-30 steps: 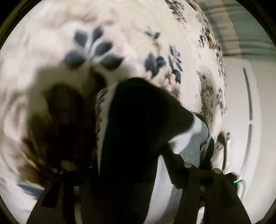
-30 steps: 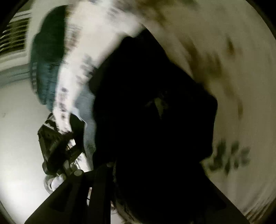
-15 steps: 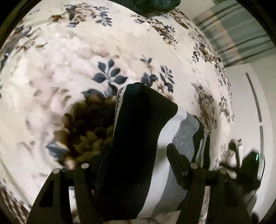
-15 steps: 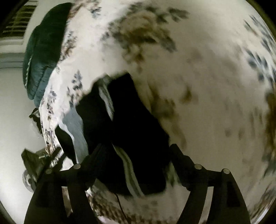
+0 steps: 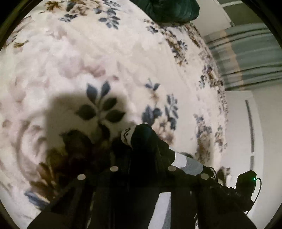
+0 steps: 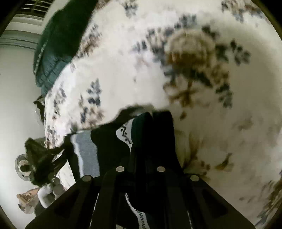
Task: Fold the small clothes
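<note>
Lying under both grippers is a big white blanket (image 5: 123,58) with blue and brown flowers on it, spread wide and filling most of what each camera sees. Far ahead of the left gripper (image 5: 141,141), at the blanket's far edge, sits a dark green pillow (image 5: 169,10). The right gripper's camera shows it too, far ahead and off to its left. Past the blanket's edge, to the right of the left gripper, there is pale floor (image 5: 238,123) and a striped curtain (image 5: 246,52).

The small black garment (image 5: 151,158) hangs between the two grippers, lifted a little above the blanket. It has a white band with a black zigzag pattern, and a grey and white striped part that trails out toward the floor side.

The left gripper has just been closing, and its fingers now pinch a bunched fold of the garment between them. The right gripper (image 6: 151,126) has just been closing too. Its fingers are pressed tight together on the garment's black edge, right next to the zigzag band. Some of the garment also hangs down close below the right gripper's camera.
</note>
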`<state>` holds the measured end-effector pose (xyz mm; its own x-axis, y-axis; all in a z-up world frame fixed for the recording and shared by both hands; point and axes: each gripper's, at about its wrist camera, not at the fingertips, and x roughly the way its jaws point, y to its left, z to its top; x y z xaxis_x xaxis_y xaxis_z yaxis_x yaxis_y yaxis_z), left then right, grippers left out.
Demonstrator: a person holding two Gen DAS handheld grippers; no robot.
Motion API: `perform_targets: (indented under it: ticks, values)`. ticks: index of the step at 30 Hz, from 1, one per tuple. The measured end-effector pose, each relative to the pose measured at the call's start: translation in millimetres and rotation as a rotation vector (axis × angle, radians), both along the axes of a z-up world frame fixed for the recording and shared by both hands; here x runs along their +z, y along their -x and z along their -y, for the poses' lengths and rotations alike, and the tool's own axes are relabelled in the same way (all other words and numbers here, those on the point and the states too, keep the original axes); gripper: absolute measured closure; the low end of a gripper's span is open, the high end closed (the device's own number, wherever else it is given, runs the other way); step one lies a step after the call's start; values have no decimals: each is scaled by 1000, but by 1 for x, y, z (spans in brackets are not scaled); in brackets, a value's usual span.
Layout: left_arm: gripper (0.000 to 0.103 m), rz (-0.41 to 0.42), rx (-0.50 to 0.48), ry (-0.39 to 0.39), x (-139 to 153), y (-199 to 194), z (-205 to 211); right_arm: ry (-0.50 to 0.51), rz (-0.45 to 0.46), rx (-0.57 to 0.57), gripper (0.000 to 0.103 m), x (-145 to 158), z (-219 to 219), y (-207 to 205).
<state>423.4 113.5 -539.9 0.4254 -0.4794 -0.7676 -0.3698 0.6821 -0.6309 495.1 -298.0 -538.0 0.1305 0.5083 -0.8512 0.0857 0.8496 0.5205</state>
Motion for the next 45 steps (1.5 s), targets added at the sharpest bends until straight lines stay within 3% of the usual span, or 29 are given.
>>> perform_targets:
  ticks: [4, 5, 7, 8, 10, 11, 12, 13, 17, 20, 21, 22, 23, 26, 27, 28, 30, 32, 34, 36, 37, 41, 44, 45]
  values:
    - [79, -23, -19, -27, -1, 1, 3, 31, 12, -4, 97, -4, 3, -11]
    - [78, -36, -19, -24, -2, 2, 2, 44, -18, 1, 97, -15, 1, -16]
    - [66, -53, -17, -41, 1, 5, 0, 22, -117, 4, 96, -41, -6, -20]
    - [63, -56, -22, -64, 6, 10, 0, 4, -159, -4, 91, -49, -3, -19]
    - [54, -40, -25, -117, 19, 23, 0, -9, -165, -21, 72, -47, 4, -11]
    - [52, -36, -24, -151, 26, 33, 0, -23, -158, -26, 55, -43, 9, -3]
    - [50, -36, -20, -182, 34, 48, 1, -39, -157, -31, 44, -39, 15, 8]
    - [50, -42, -17, -210, 37, 62, 3, -51, -160, -34, 42, -37, 19, 20]
    - [50, -148, -20, -313, 35, 134, 14, -64, -217, -16, 42, -41, 21, 70]
    - [50, -253, -39, -302, 12, 181, 28, -87, -281, 2, 42, -59, 12, 98]
    - [50, -280, -42, -299, 4, 190, 31, -84, -289, 6, 48, -65, 9, 105]
    - [50, -318, -48, -290, -10, 204, 37, -66, -289, -1, 64, -68, 8, 112]
    - [50, -334, -54, -291, -22, 212, 41, -50, -278, -19, 96, -68, 9, 118]
    - [49, -380, -60, -292, -52, 225, 49, -27, -231, -122, 97, -56, 28, 126]
    - [39, -353, -43, -297, -54, 226, 50, -7, -218, -126, 97, -54, 31, 127]
    - [19, -326, -38, -269, -57, 225, 51, 5, -221, -111, 97, -57, 31, 127]
    - [0, -302, -44, -214, -64, 216, 55, 22, -252, -47, 96, -67, 23, 126]
    - [0, -352, -61, -276, -71, 207, 63, 39, -276, 26, 93, -69, 12, 120]
    - [0, -391, -72, -337, -73, 200, 71, 57, -252, 47, 82, -58, 9, 109]
    - [0, -410, -71, -373, -75, 196, 76, 51, -191, 28, 49, -43, 12, 95]
    - [0, -418, -61, -380, -77, 194, 77, 45, -160, 8, 43, -36, 13, 84]
    - [0, -437, -56, -358, -75, 188, 75, -23, -61, -57, 41, -27, 12, 25]
    - [0, -399, -8, -312, -56, 191, 62, -66, -89, -44, 41, -47, -1, -15]
    - [0, -396, 2, -309, -48, 193, 59, -82, -96, -32, 62, -53, -7, -22]
